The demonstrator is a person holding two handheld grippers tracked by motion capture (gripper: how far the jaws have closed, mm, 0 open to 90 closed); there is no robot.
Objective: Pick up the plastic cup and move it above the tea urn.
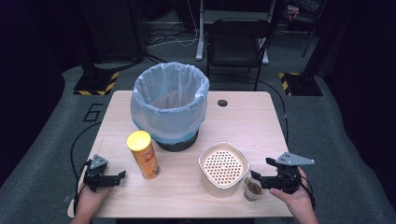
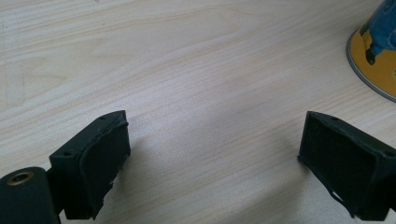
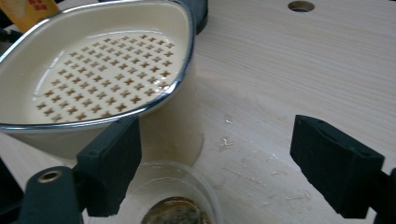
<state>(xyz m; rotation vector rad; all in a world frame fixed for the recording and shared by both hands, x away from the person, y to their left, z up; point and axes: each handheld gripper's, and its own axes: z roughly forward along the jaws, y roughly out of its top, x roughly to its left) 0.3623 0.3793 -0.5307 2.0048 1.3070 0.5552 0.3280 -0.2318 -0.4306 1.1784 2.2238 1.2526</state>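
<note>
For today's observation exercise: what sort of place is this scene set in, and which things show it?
Probably a lab or workshop set up for recording demonstrations, not a home kitchen: a plain wooden table on grey floor, hazard-striped stand bases on either side, a folding chair, and loose cables behind.

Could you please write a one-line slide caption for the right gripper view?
Open right gripper above a clear cup, beside a cream strainer container.

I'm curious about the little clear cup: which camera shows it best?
The high view: the whole cup stands beside the strainer bowl, at the right gripper. The right gripper view catches just its rim; the left gripper view shows table.
</note>
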